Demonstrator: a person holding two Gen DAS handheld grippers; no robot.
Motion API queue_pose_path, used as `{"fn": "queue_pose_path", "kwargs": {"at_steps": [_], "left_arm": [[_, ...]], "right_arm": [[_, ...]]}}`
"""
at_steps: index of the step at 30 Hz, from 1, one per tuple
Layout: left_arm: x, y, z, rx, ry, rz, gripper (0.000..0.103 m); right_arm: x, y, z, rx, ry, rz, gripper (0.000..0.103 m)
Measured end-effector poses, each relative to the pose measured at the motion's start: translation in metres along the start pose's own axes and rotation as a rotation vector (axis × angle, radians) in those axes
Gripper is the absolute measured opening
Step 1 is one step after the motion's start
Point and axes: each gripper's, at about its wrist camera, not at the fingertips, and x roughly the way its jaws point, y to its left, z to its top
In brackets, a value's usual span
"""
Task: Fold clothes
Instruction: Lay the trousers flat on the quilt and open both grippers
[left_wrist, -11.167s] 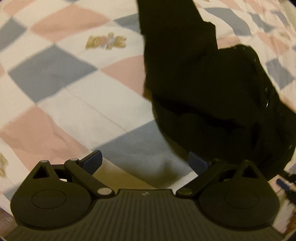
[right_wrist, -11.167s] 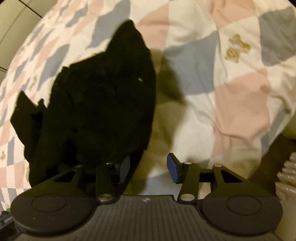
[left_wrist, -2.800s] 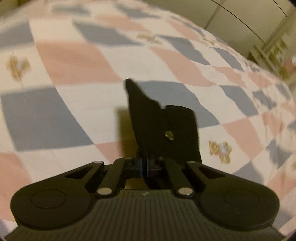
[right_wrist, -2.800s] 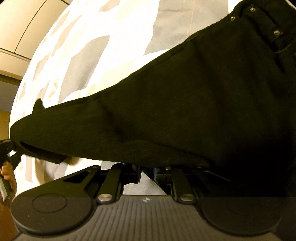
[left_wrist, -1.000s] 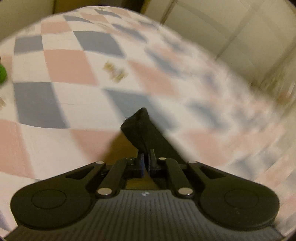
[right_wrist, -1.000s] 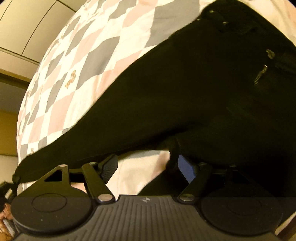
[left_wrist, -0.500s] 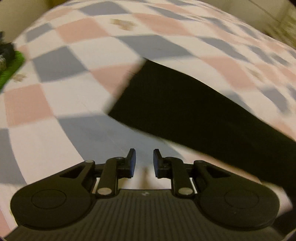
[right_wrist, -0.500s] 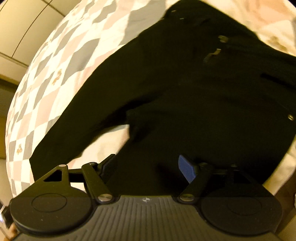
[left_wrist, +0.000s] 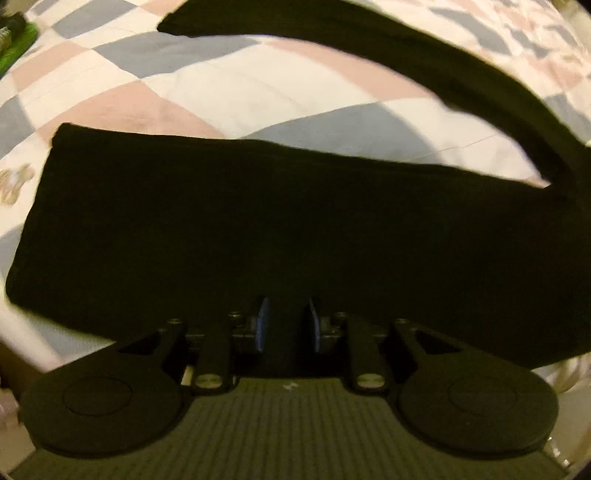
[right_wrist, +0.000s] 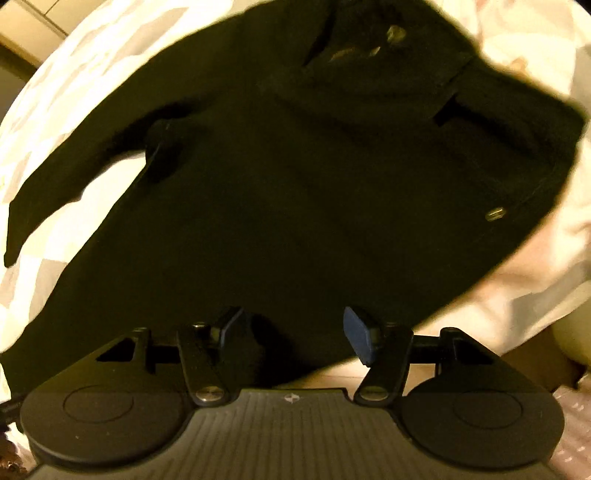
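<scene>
Black trousers (left_wrist: 280, 221) spread on the checked bed quilt (left_wrist: 229, 85), both legs laid out, first fold not yet made.

My left gripper (left_wrist: 285, 325), jaws just opening to a narrow gap, hovers over the near leg; my right gripper (right_wrist: 293, 332), closing but still half-wide, holds nothing that I can make out. Next: pinch a hem. Only the right view shows the waistband button (right_wrist: 394, 34).

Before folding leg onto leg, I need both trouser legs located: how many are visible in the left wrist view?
2. The near leg lies flat across the checked quilt just ahead of the camera; the far leg curves along the top, joining it at right.
</scene>
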Motion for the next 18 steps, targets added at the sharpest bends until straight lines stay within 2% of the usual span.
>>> {"fn": "queue_pose_path", "kwargs": {"at_steps": [2,4,9,18], "left_arm": [[-0.023,-0.020,-0.005,-0.007,-0.029,0.005,0.025],[-0.051,-0.049,-0.012,0.027,-0.078,0.023,0.042],[-0.104,-0.105,-0.030,0.086,-0.178,0.041,0.047],[-0.170,-0.139,-0.072,0.079,-0.297,0.078,0.061]], "right_arm": [[-0.028,-0.008,0.006,-0.041,-0.057,0.042,0.067],[-0.056,-0.015,0.013,-0.076,-0.116,0.099,0.073],[-0.103,-0.026,0.020,-0.143,-0.197,0.186,0.087],[-0.136,-0.042,0.002,-0.242,-0.165,0.245,0.093]]}}
